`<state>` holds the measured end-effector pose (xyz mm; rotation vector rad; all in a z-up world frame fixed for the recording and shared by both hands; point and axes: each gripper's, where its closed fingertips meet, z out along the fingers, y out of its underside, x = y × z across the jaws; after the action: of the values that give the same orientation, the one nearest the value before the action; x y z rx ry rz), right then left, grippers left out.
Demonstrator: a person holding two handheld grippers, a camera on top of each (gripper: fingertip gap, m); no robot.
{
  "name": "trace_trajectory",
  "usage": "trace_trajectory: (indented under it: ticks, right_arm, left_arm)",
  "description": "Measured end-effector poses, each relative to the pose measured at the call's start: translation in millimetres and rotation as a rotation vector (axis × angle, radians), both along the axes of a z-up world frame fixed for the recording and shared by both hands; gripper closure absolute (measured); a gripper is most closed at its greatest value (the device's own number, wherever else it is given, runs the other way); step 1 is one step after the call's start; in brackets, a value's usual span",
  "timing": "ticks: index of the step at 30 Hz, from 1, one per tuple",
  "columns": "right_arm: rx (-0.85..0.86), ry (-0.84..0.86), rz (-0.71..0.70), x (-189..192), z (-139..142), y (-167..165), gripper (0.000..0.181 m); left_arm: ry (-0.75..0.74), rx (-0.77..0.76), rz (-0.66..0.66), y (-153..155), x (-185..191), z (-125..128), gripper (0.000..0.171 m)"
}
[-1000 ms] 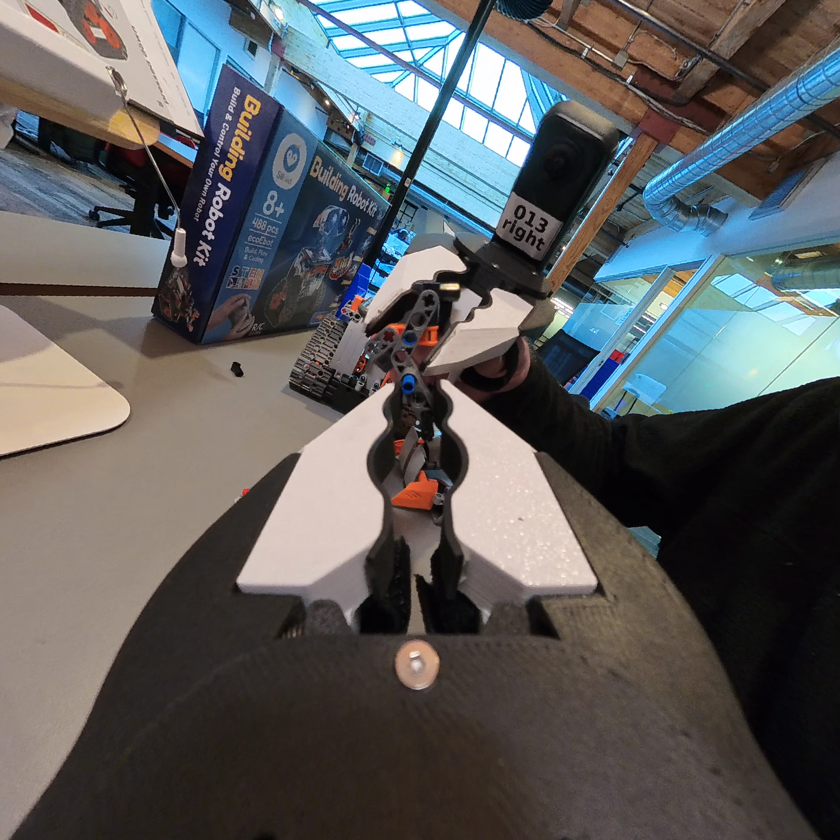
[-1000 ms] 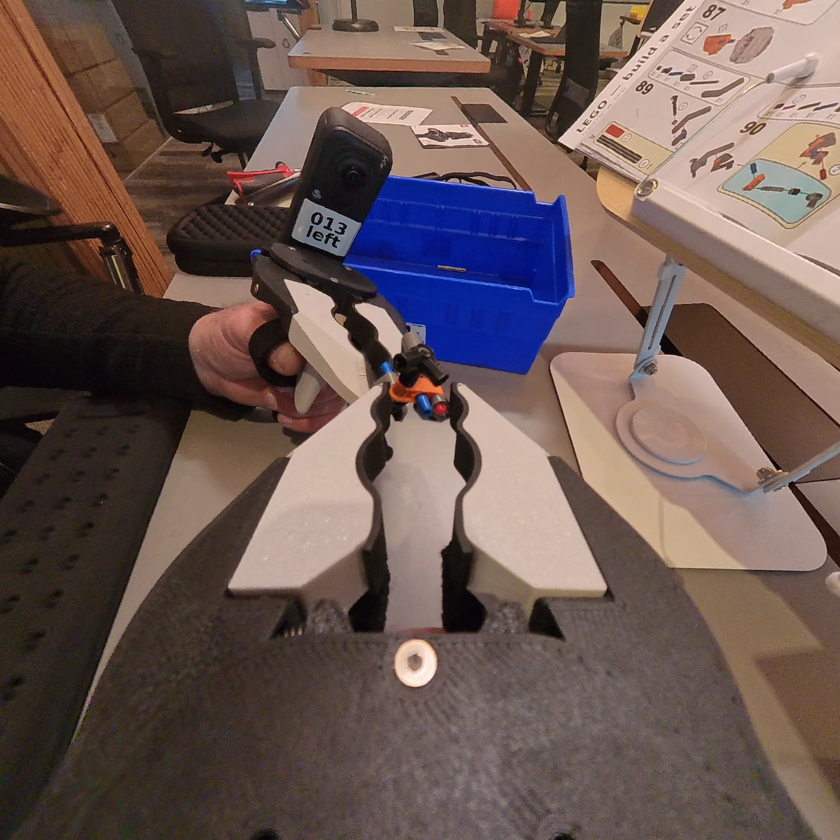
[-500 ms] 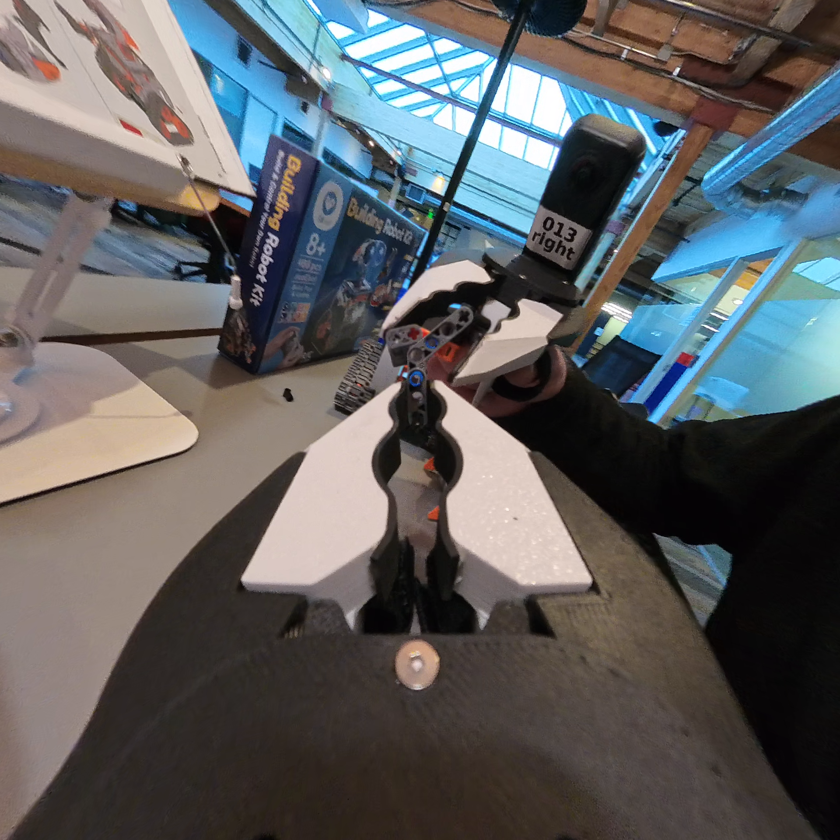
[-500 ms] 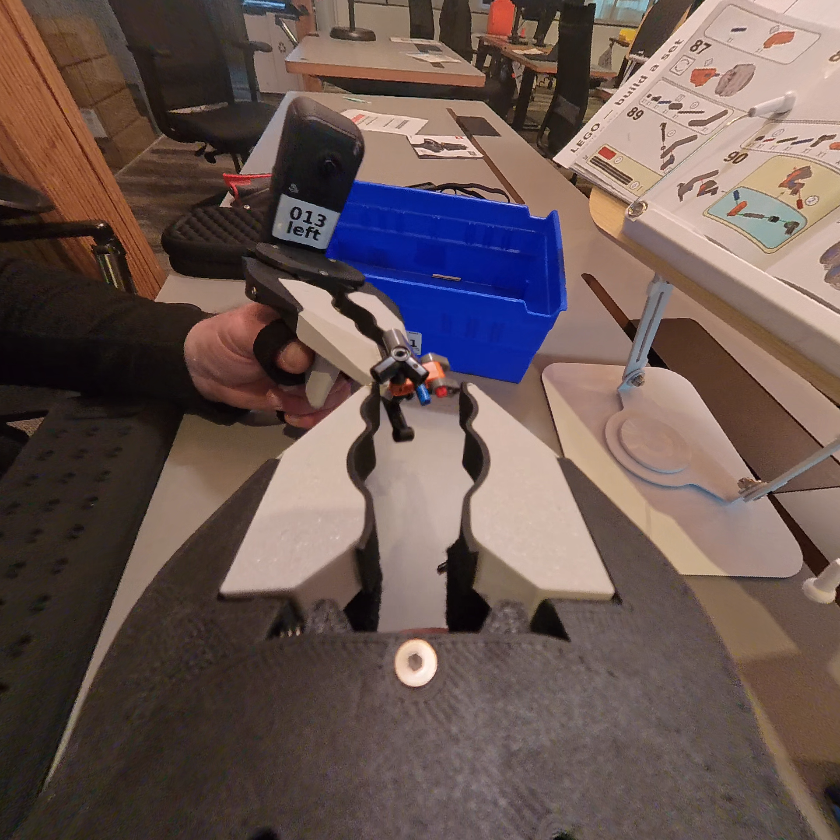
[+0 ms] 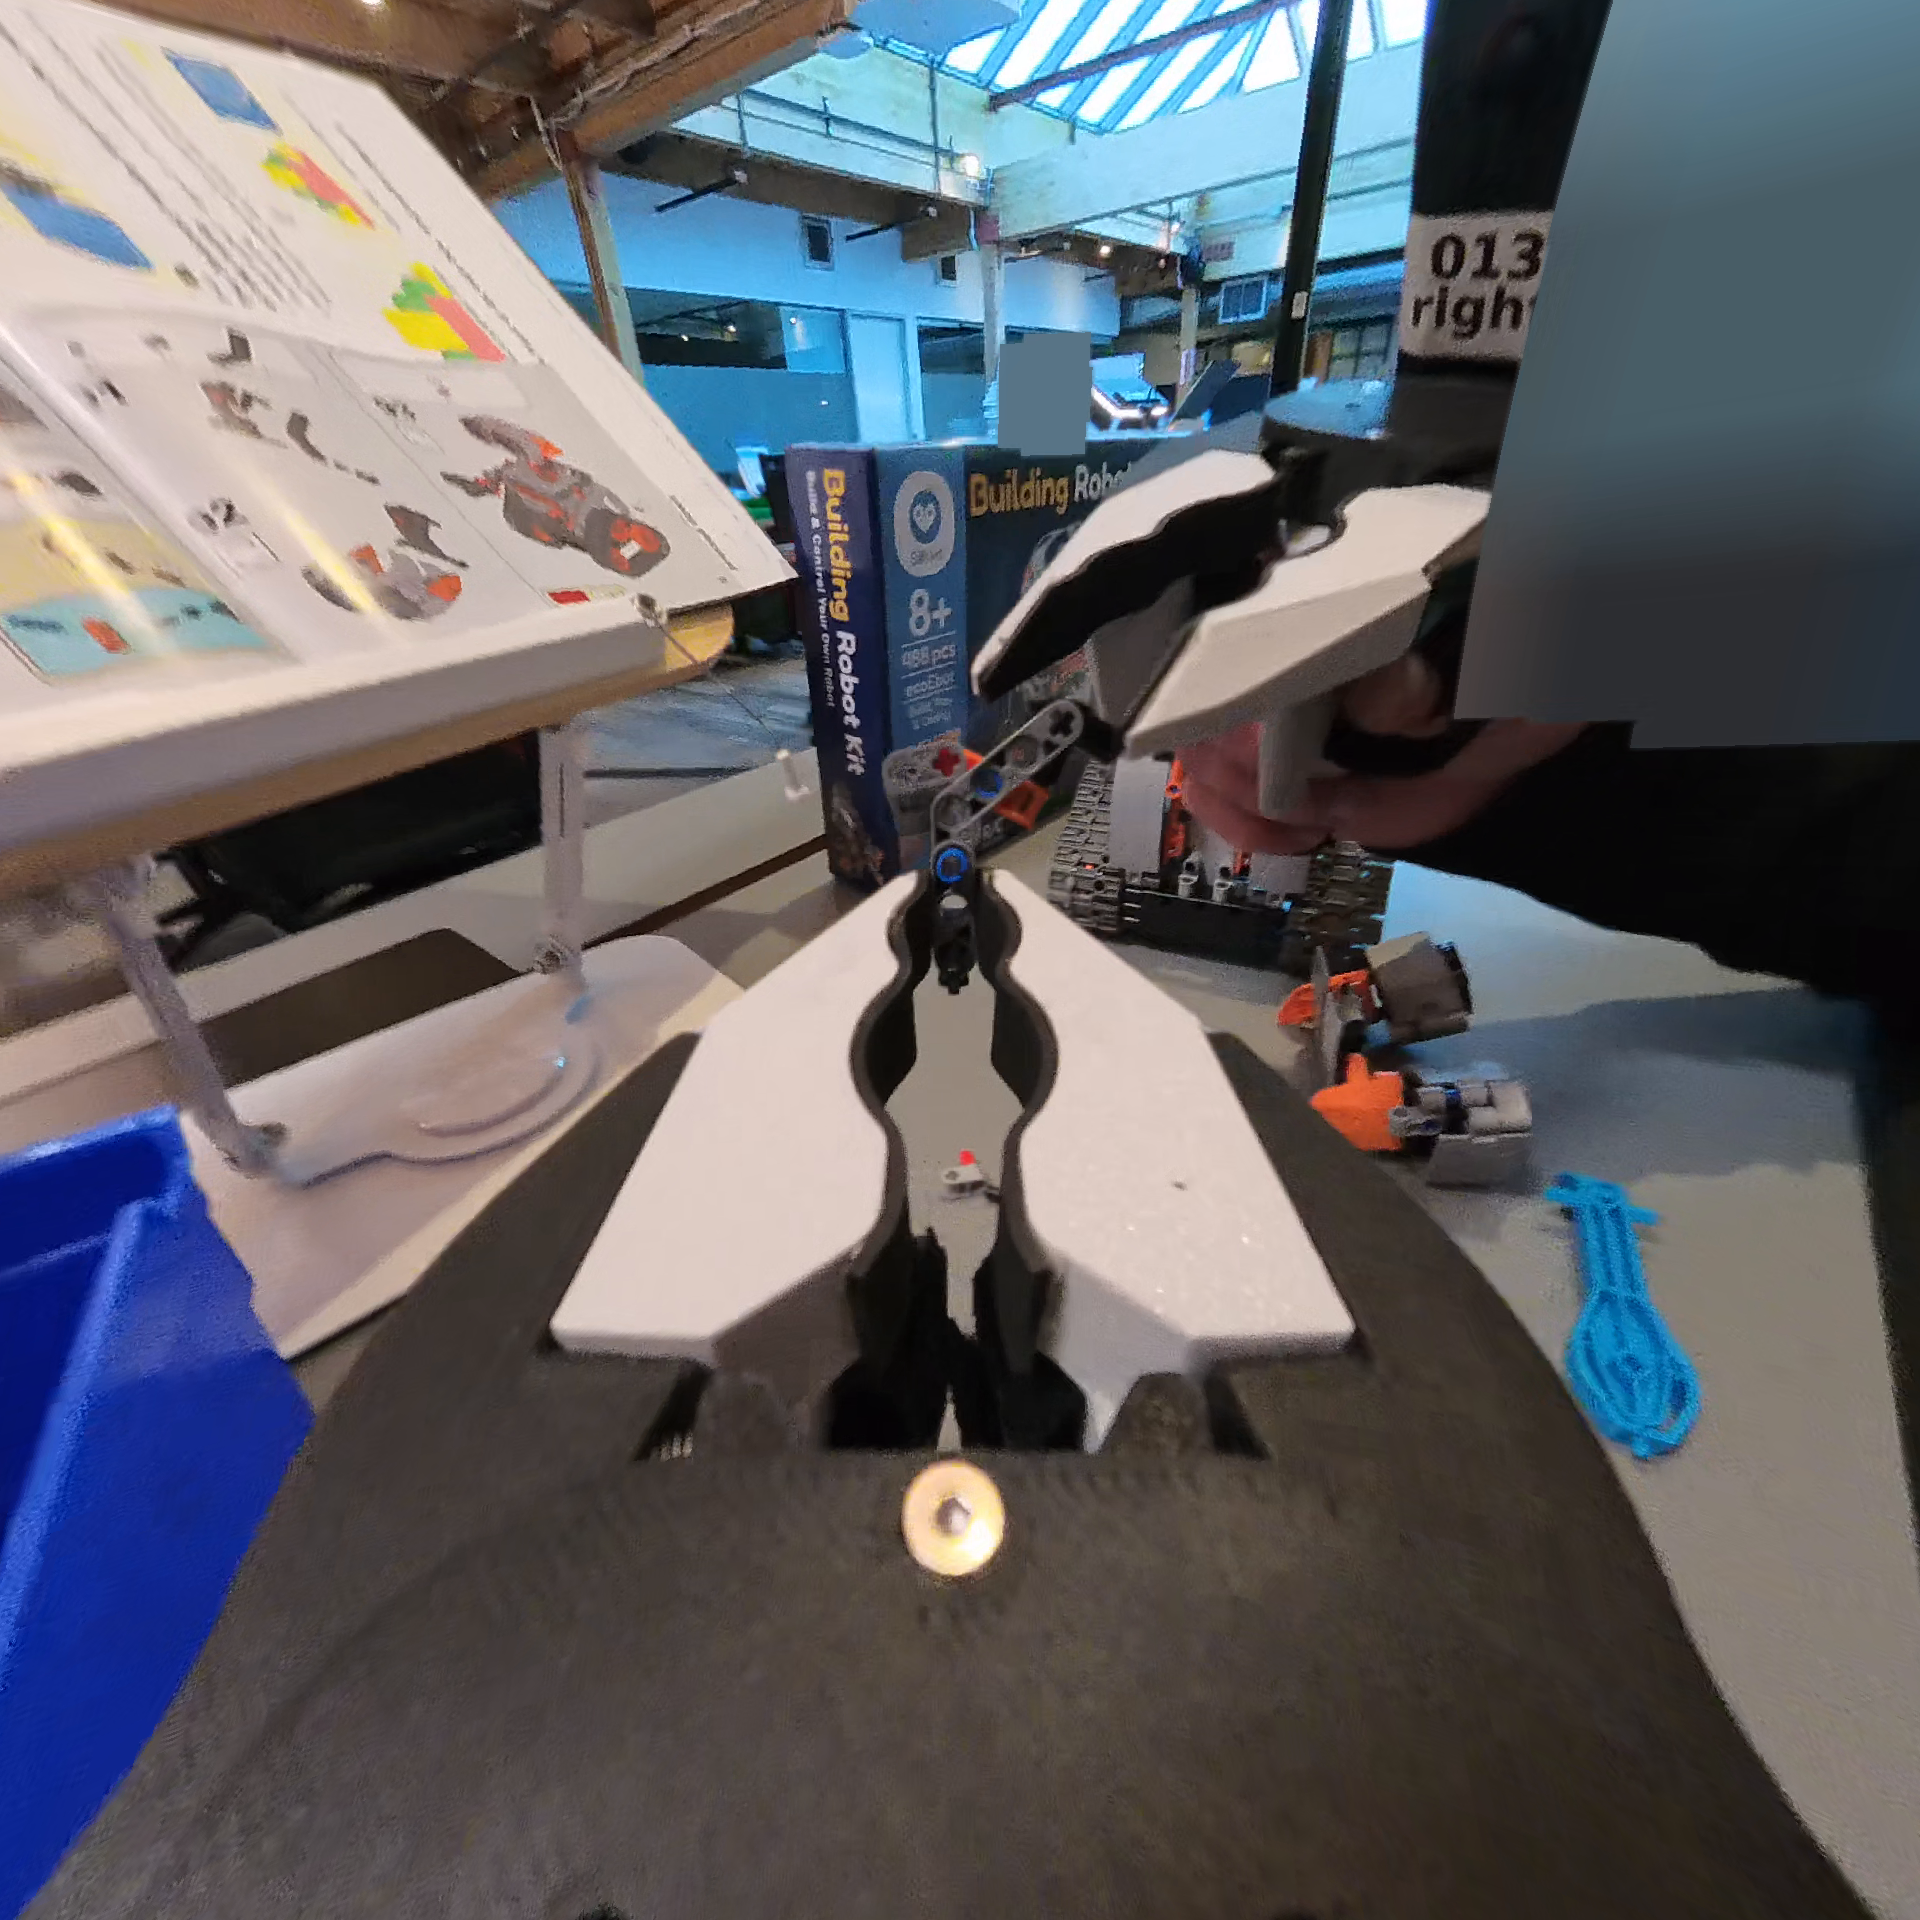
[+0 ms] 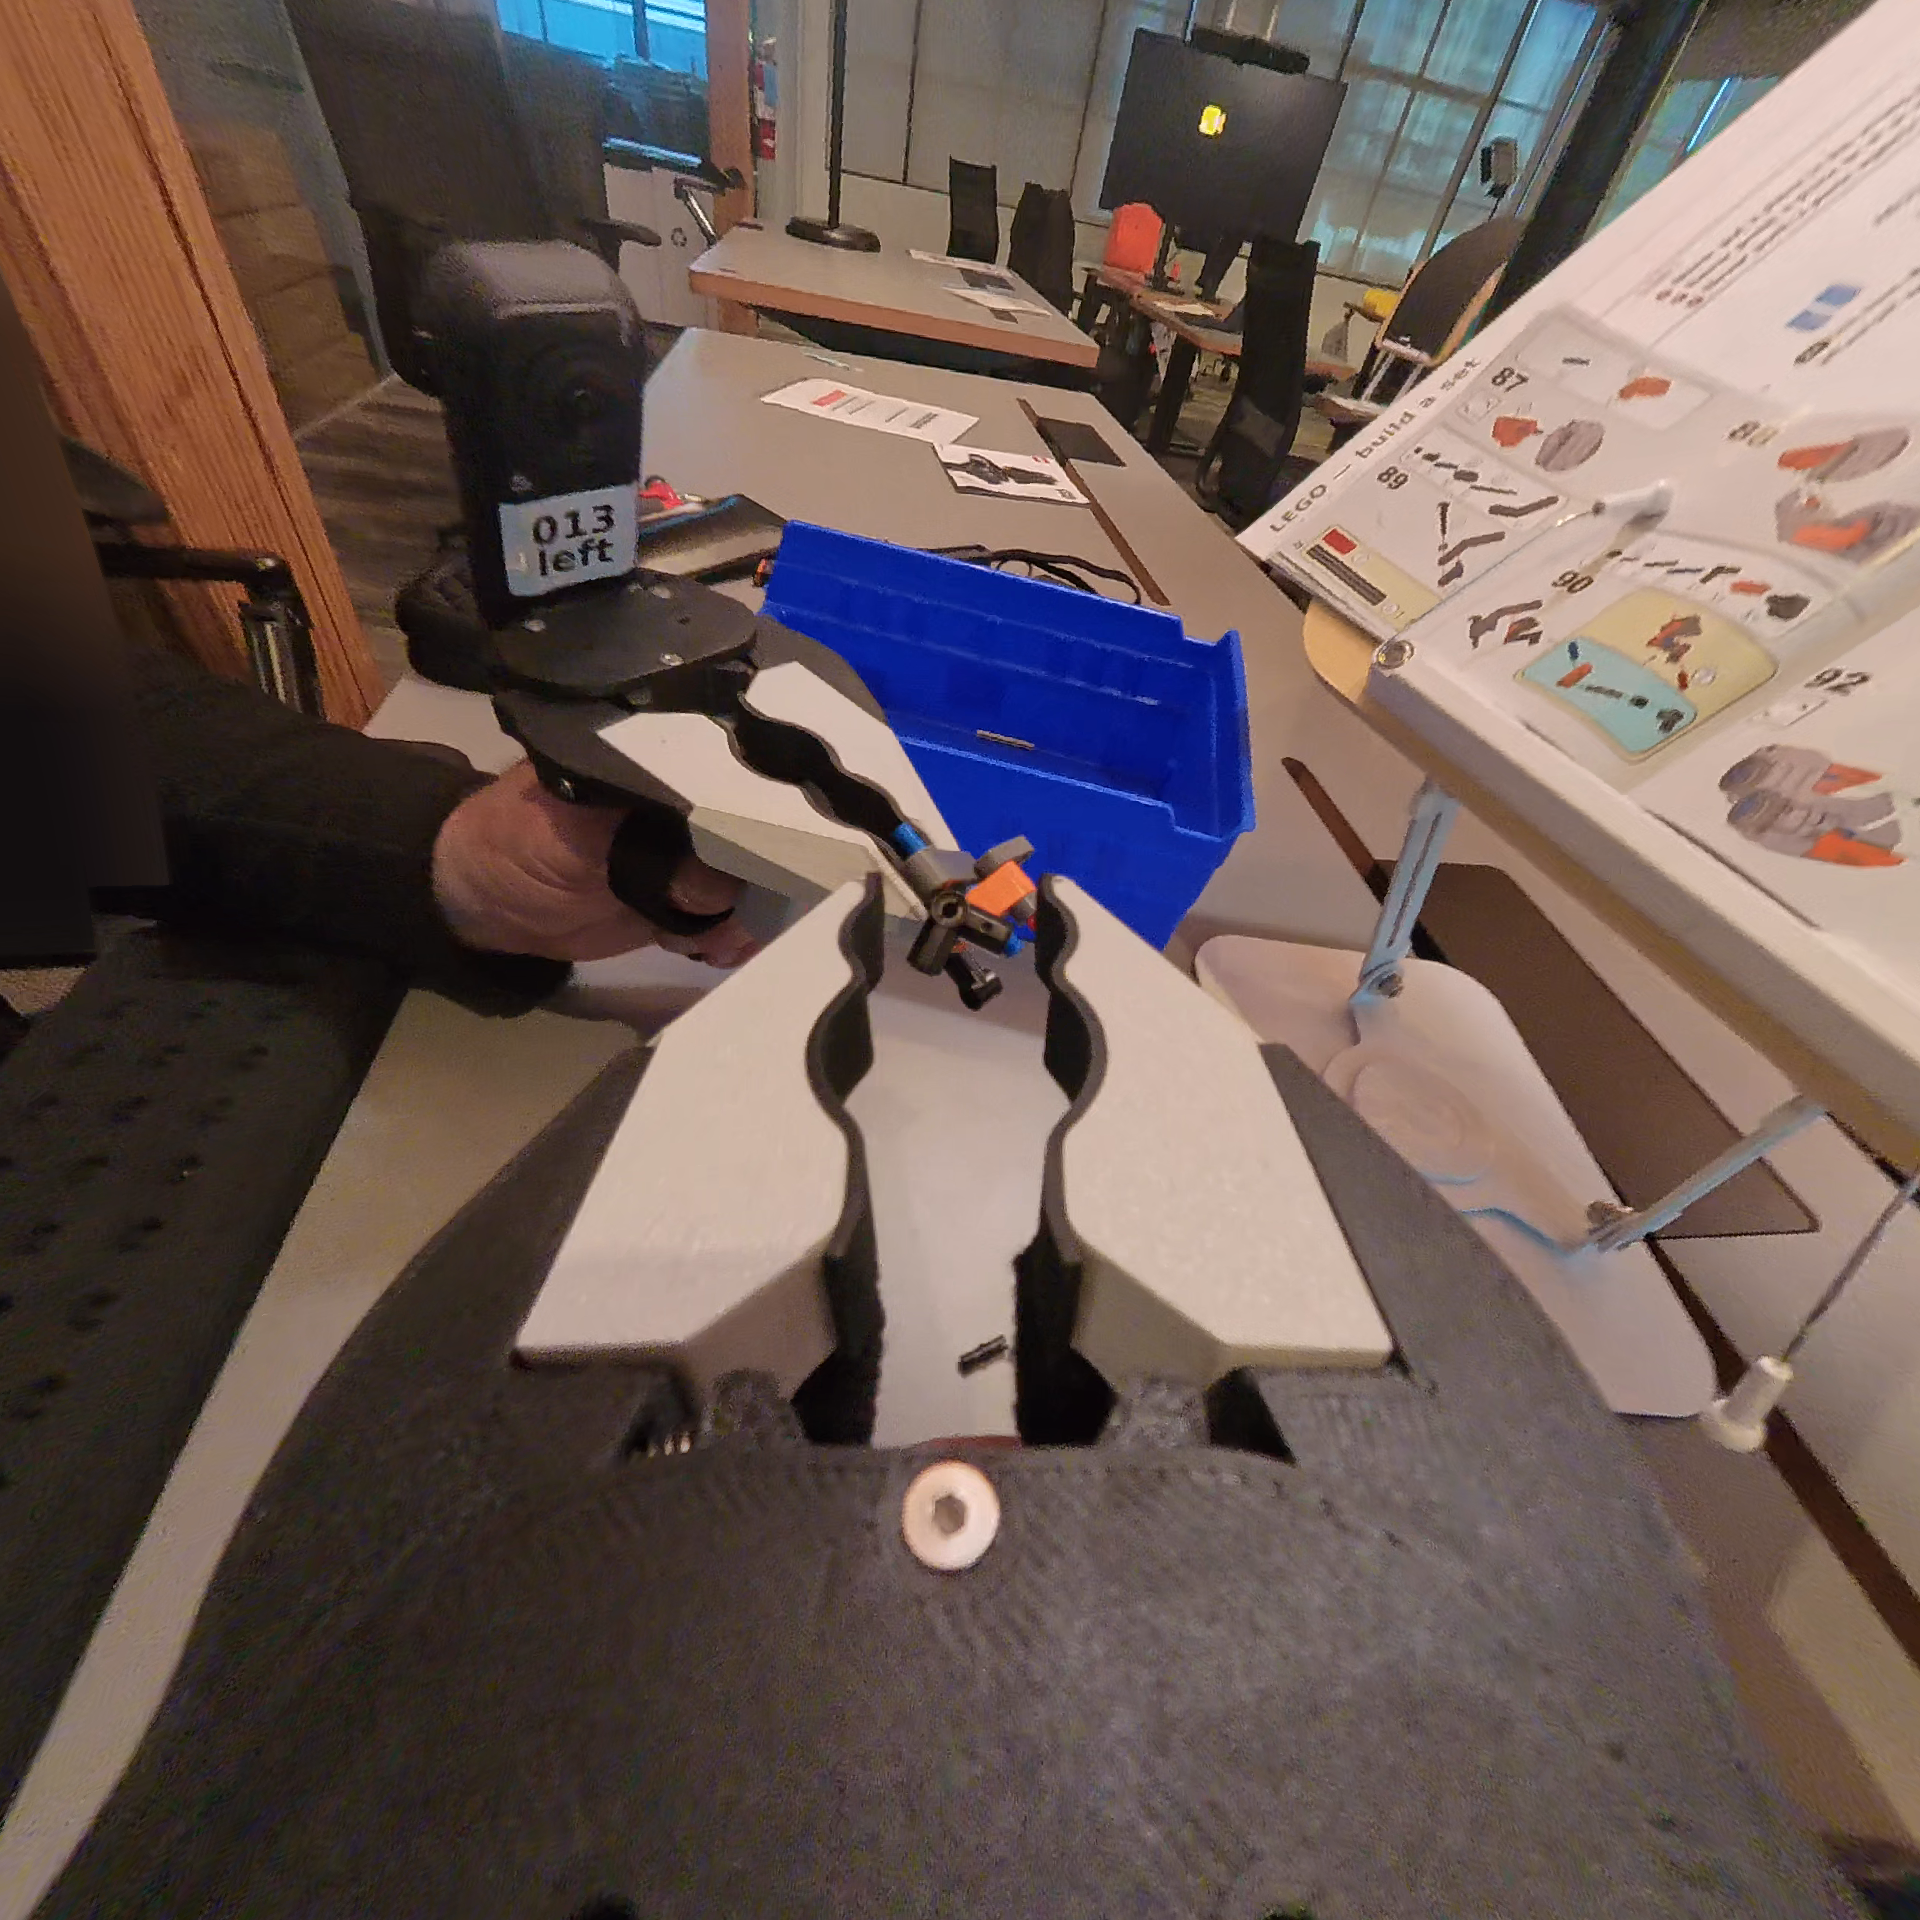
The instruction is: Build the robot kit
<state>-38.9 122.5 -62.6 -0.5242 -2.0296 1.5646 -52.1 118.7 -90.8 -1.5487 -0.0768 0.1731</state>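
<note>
My left gripper [image 5: 954, 883] is shut on a small brick assembly [image 5: 1003, 774]: a grey holed beam with a blue pin, black connectors and an orange piece. It holds it above the grey table. My right gripper [image 6: 956, 894] faces it with its fingers apart, and the assembly [image 6: 971, 904] hangs between its tips. I cannot tell if a tip touches it. The left wrist view shows the right gripper [image 5: 1060, 717] with its jaws parted around the beam's far end. The right wrist view shows the left gripper [image 6: 914, 852] held by a hand.
A blue bin [image 6: 1039, 707] stands behind the left gripper. An instruction booklet [image 5: 312, 468] rests on a white stand [image 5: 436, 1060]. A kit box [image 5: 883, 644], a tracked model [image 5: 1195, 883], two grey-orange sub-assemblies [image 5: 1423, 1112], a blue tool [image 5: 1621, 1330] and a black pin [image 6: 982, 1351] lie around. Both grippers' tips are close together, under 4 cm apart.
My right gripper's fingers have opened wider around the assembly. My left gripper has swung left with the assembly still in it, bringing the booklet and blue bin into its view.
</note>
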Motion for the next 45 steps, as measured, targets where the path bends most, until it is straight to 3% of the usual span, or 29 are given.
trace_trajectory:
  ticks: [6,21,25,29,32,38,45]
  right_arm:
    - [0.104,0.054,-0.020,0.0,-7.7,-3.1,0.163]
    - [0.339,0.385,-0.229,-9.6,-9.5,-11.2,0.164]
    - [0.370,0.391,-0.248,-13.4,-14.9,-12.4,0.161]
    - [0.213,0.327,-0.118,0.8,-0.3,-16.1,0.152]
    - [0.021,0.123,-0.032,1.3,4.4,-11.2,0.133]
    - [-0.350,-0.211,0.207,11.3,11.7,-8.3,0.139]
    - [-0.389,-0.264,0.312,23.0,9.6,-18.7,0.157]
  left_arm:
    - [0.063,-0.009,0.029,-1.7,3.4,4.9,0.166]
    - [-0.323,0.130,-0.134,-3.8,-1.2,5.0,0.166]
    - [-0.403,0.146,-0.152,-5.0,-7.5,0.4,0.166]
    - [-0.336,0.148,-0.171,-3.9,-0.6,7.7,0.166]
    - [-0.254,0.138,-0.161,-6.0,3.7,13.2,0.166]
    - [-0.173,0.151,-0.251,-6.5,19.6,24.5,0.166]
    - [-0.139,0.146,-0.296,-2.7,29.4,26.3,0.166]
